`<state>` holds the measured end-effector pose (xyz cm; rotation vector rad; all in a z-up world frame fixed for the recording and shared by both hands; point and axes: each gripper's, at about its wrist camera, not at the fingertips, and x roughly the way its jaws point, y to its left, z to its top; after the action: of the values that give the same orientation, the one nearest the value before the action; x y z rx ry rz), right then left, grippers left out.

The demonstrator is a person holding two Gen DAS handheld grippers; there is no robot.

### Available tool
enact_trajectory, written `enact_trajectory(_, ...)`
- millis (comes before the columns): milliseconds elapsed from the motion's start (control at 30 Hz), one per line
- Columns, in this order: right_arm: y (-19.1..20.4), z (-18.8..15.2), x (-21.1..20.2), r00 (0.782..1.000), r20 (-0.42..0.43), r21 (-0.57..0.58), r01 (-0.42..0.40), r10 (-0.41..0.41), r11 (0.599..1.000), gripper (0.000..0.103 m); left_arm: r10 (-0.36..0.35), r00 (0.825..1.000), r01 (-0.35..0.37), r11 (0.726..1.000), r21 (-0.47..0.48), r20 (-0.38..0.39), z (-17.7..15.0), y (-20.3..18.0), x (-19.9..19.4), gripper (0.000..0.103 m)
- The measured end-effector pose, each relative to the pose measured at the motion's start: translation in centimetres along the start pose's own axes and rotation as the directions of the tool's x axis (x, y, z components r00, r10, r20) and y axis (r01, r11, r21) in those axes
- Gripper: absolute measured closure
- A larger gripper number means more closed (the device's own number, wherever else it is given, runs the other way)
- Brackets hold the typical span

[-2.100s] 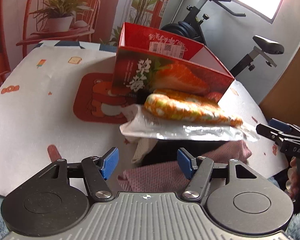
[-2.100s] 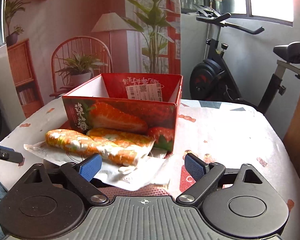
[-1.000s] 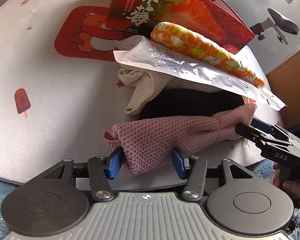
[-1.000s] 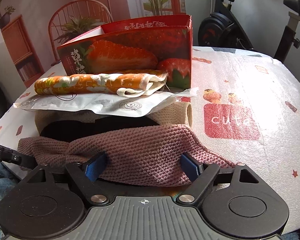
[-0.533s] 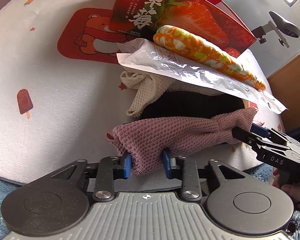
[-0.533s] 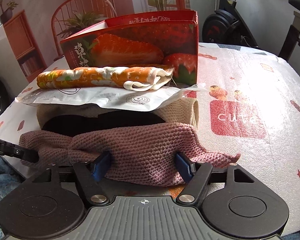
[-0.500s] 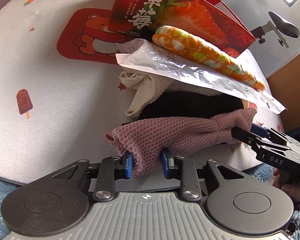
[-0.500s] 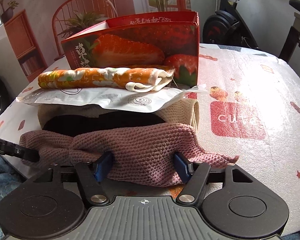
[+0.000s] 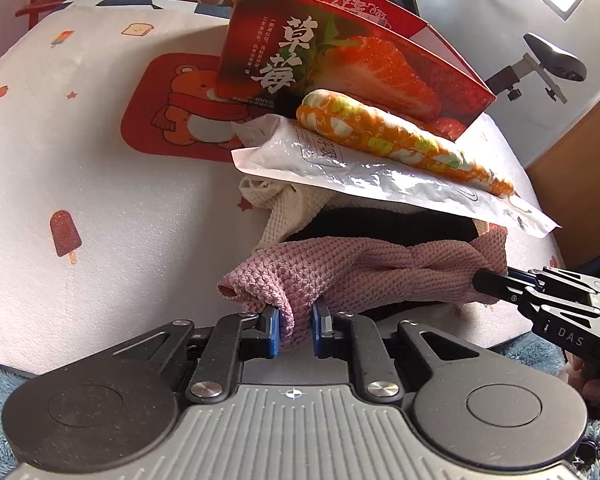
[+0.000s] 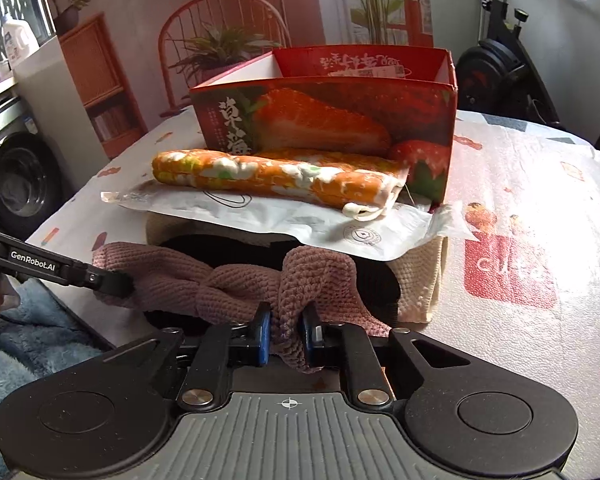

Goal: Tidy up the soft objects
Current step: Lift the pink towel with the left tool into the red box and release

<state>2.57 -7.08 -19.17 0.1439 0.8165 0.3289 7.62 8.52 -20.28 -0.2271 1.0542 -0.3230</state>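
Observation:
A pink knitted cloth lies bunched at the near table edge, in front of a pile of soft things. My left gripper is closing, its blue pads pressing on the cloth's left end. My right gripper is closing too, its pads pinching the right end. Behind lie a black cloth and a cream knitted cloth. A white plastic packet rests on these, with a rolled orange floral cloth on top.
A red strawberry-printed box stands open-topped right behind the pile. The round table has a white printed cover. Blue fleece lies below its near edge. An exercise bike stands beyond the table.
Both grippers' jaws have closed in from wide apart until they pinch the pink cloth's two ends. The cloth has bunched up and its right end has lifted slightly.

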Motion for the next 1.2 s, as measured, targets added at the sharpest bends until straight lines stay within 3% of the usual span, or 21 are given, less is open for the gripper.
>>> enact_trajectory(100, 0.5, 0.2, -0.5, 1.000, 0.004, -0.011, -0.017, 0.017, 1.000, 0.089, -0.003, 1.000, 0.003, 1.000, 0.008, 0.013, 0.1, 0.0, -0.5, 0.087)
enact_trajectory(233, 1.1, 0.9, -1.4, 0.999, 0.017, -0.027, -0.027, 0.027, 0.999, 0.089, 0.026, 0.998, -0.031, 0.995, 0.092, 0.055, 0.2, -1.1, -2.0, 0.087)
enact_trajectory(367, 1.8, 1.9, -3.4, 0.995, 0.086, -0.053, -0.040, 0.045, 0.998, 0.089, 0.012, 0.989, -0.033, 0.989, 0.144, 0.145, 0.6, -1.9, -4.6, 0.087)
enact_trajectory(633, 2.3, 4.5, -6.7, 0.975, 0.207, -0.085, -0.065, 0.082, 0.994, 0.089, -0.020, 0.964, -0.022, 0.988, 0.154, 0.266, 1.3, -2.5, -8.5, 0.087)
enact_trajectory(867, 2.7, 7.9, -7.8, 0.955, 0.285, -0.102, -0.053, 0.080, 0.993, 0.089, -0.031, 0.937, -0.029, 0.985, 0.168, 0.349, 4.0, -3.9, -10.7, 0.087)
enact_trajectory(1200, 1.5, 13.4, -6.9, 0.945, 0.327, -0.147, 0.018, 0.032, 0.989, 0.089, -0.028, 0.920, -0.053, 0.979, 0.195, 0.391, 9.0, -5.7, -10.2, 0.087)
